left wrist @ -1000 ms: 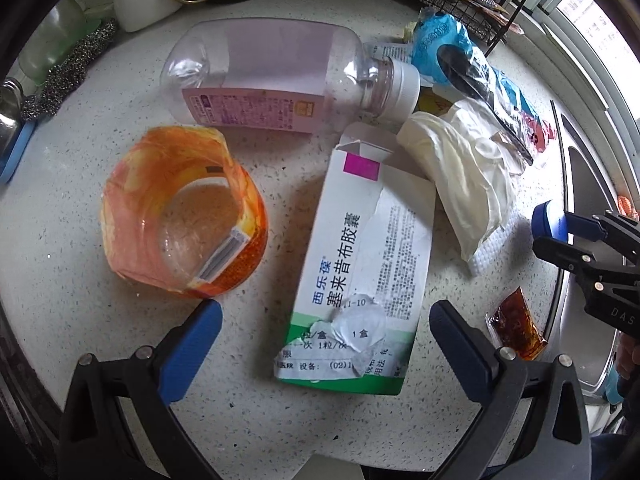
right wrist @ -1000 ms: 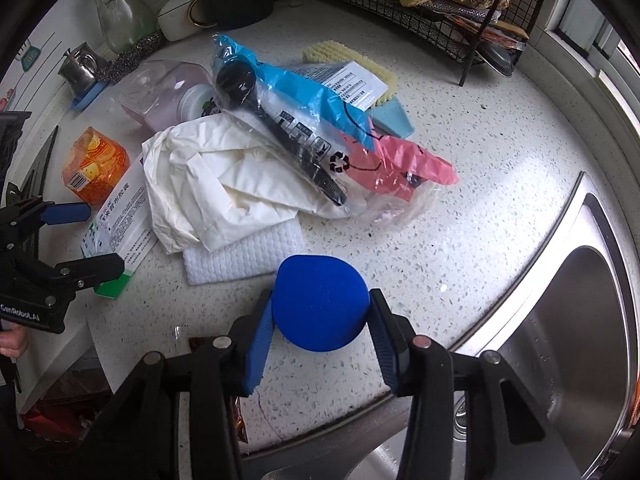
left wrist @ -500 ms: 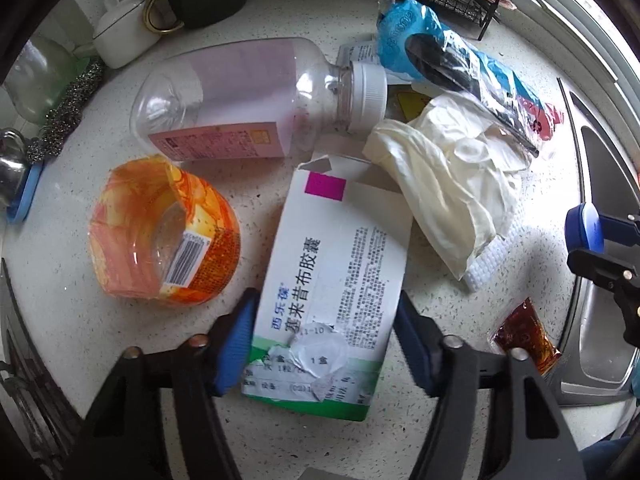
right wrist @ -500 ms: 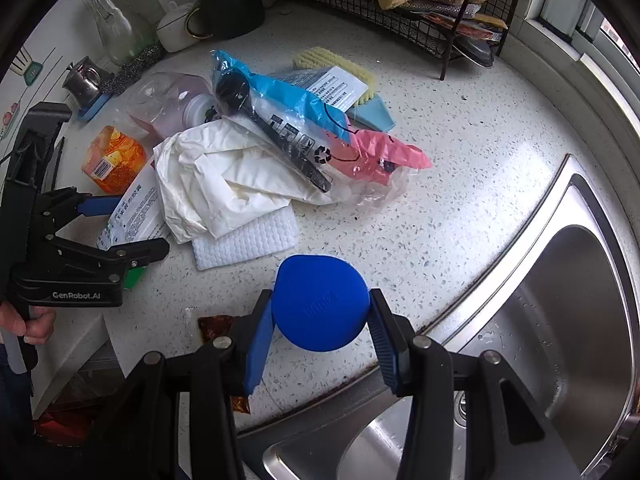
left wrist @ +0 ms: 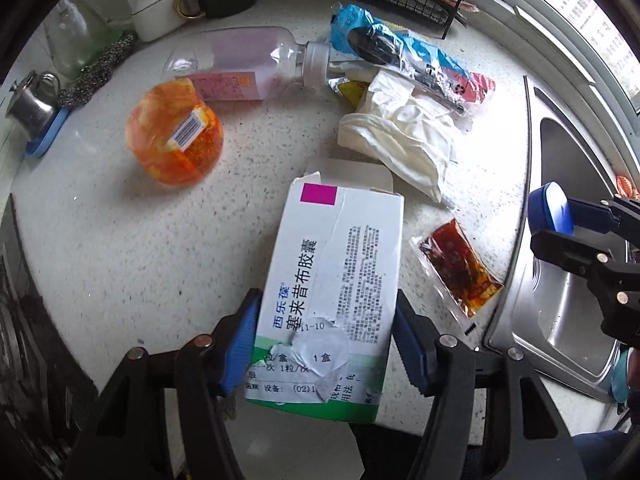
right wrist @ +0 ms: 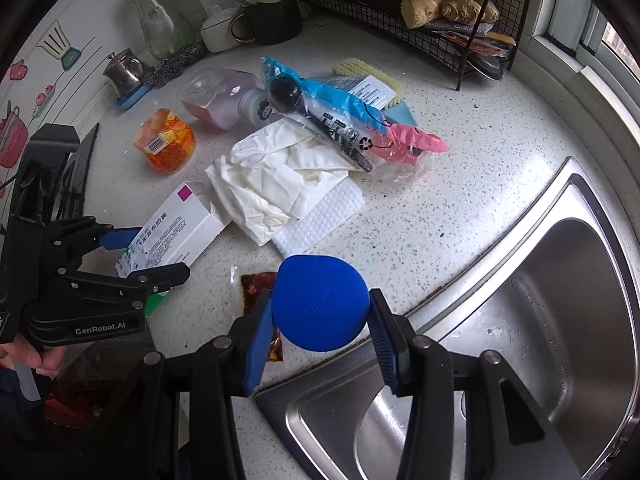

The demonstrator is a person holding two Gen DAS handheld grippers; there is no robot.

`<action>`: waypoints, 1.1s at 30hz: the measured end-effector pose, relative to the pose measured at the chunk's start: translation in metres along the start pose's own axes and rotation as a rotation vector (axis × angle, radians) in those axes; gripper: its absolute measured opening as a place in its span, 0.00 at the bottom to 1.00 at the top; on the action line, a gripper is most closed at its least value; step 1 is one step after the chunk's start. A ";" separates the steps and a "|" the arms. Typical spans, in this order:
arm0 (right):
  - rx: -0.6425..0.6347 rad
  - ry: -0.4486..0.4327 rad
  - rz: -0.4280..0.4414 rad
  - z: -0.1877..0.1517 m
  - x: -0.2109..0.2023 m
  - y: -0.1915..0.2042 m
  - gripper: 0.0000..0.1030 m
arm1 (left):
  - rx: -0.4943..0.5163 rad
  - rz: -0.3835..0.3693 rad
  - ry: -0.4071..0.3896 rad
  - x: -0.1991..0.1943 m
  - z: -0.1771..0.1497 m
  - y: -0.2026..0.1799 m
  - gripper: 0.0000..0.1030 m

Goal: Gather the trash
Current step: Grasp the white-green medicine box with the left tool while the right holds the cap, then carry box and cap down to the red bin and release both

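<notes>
My left gripper [left wrist: 326, 336] is shut on a white and green medicine box [left wrist: 336, 276] and holds it tilted above the counter; the box also shows in the right wrist view [right wrist: 176, 236]. My right gripper [right wrist: 320, 320] is shut on a blue round lid [right wrist: 320, 304] near the sink's edge; the lid also shows in the left wrist view [left wrist: 550, 208]. On the counter lie an orange plastic cup [left wrist: 176, 140], a pink bottle [left wrist: 236, 66], crumpled white paper [left wrist: 400, 140], a blue and pink plastic bag [left wrist: 404, 56] and a red sauce packet [left wrist: 460, 268].
A steel sink [right wrist: 520, 340] lies at the right. A wire rack [right wrist: 440, 32] with ginger, a dark mug [right wrist: 276, 12], a glass bottle [right wrist: 154, 20] and a small metal pot [right wrist: 124, 70] stand at the back. A white sponge cloth [right wrist: 320, 216] lies under the paper.
My left gripper closed on the medicine box, lifted it and drew back. My right gripper, still holding the blue lid, also drew back toward the sink.
</notes>
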State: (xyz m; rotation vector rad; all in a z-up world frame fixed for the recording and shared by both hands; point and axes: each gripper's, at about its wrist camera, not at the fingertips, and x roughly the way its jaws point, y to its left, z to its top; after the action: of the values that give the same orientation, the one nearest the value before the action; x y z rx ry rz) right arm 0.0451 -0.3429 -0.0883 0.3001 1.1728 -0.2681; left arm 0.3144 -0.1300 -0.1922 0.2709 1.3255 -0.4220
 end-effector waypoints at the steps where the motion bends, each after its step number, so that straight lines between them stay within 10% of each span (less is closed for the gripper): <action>1: -0.020 -0.008 -0.001 -0.002 -0.003 0.004 0.42 | -0.013 0.003 -0.014 -0.007 -0.007 -0.005 0.58; 20: -0.247 -0.126 0.081 -0.072 -0.060 0.094 0.42 | -0.211 0.109 -0.191 -0.163 -0.183 0.005 0.58; 33: -0.379 -0.047 0.196 -0.109 -0.020 0.178 0.42 | -0.388 0.126 -0.106 -0.162 -0.289 0.049 0.58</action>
State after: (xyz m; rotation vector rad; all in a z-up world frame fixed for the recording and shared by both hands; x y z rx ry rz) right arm 0.0077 -0.1364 -0.0927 0.0731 1.1134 0.1190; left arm 0.0533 0.0599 -0.1024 0.0067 1.2495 -0.0669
